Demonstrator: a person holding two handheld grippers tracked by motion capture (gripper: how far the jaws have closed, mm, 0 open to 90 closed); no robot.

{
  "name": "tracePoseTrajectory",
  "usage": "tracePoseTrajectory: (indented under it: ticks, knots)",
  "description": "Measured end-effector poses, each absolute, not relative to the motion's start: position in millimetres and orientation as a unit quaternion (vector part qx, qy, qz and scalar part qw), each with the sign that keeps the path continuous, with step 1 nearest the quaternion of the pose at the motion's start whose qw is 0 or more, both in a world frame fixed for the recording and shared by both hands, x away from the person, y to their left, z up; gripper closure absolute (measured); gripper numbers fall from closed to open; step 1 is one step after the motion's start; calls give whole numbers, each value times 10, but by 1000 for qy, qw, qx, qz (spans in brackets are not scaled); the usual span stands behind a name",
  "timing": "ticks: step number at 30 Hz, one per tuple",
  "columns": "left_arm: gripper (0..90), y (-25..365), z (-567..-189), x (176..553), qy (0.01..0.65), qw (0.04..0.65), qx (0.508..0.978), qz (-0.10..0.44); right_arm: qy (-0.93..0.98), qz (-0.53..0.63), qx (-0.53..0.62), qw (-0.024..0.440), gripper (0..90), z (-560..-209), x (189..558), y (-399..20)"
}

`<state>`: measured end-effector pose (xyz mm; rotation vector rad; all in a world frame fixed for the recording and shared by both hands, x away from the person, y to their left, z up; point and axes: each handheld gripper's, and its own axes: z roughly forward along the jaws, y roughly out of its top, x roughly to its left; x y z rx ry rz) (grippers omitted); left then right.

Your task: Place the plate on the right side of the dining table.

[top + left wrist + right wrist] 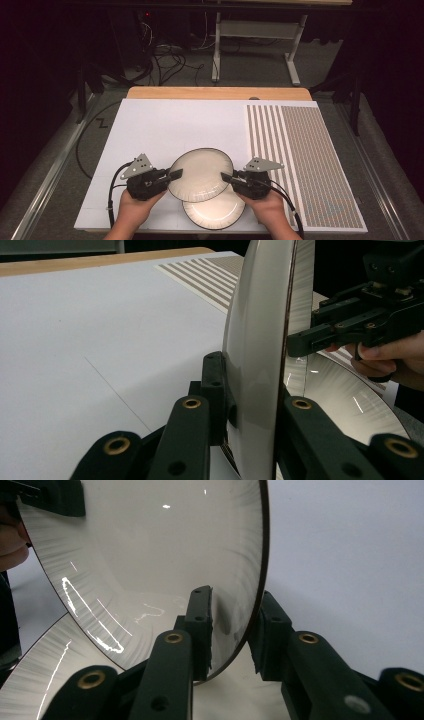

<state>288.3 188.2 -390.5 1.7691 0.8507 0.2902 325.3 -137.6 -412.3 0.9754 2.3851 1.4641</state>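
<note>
- Plates were the work in hand: a round cream ceramic plate with a dark rim (201, 174) hung lifted between both grippers, partly over a second matching plate (215, 212) that lay flat on the white counter (165, 125).
- Left gripper (176, 174) was clenched on the lifted plate's rim; in the left gripper view its pads pressed both faces of that rim (260, 390).
- Right gripper (226, 176) straddled the opposite rim; in the right gripper view the inner pad touched the plate (165, 550), but a slight gap seemed to remain at the outer pad, so its grip looked incomplete.
- Risk, as I judged it: with only one firm hold, the glossy plate could have pivoted or slipped and struck the plate just beneath.
- Uneven pulling by the two hands could also have twisted the rim out of the pads.
</note>
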Motion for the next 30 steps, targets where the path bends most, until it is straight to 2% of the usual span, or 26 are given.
tracePoseTrajectory:
  ticks: [10, 19, 30]
  knots:
    - [797, 1883, -3907, 2887, 361, 548, 746, 119, 794, 500, 341, 67, 814, -4128, 3282, -1419]
    - [801, 1885, -3910, 2897, 376, 548, 741, 101, 778, 513, 360, 28, 851, -4138, 3322, -1470]
    - [802, 1856, -3880, 2906, 390, 552, 732, 86, 771, 525, 361, 23, 864, -4067, 3314, -1525]
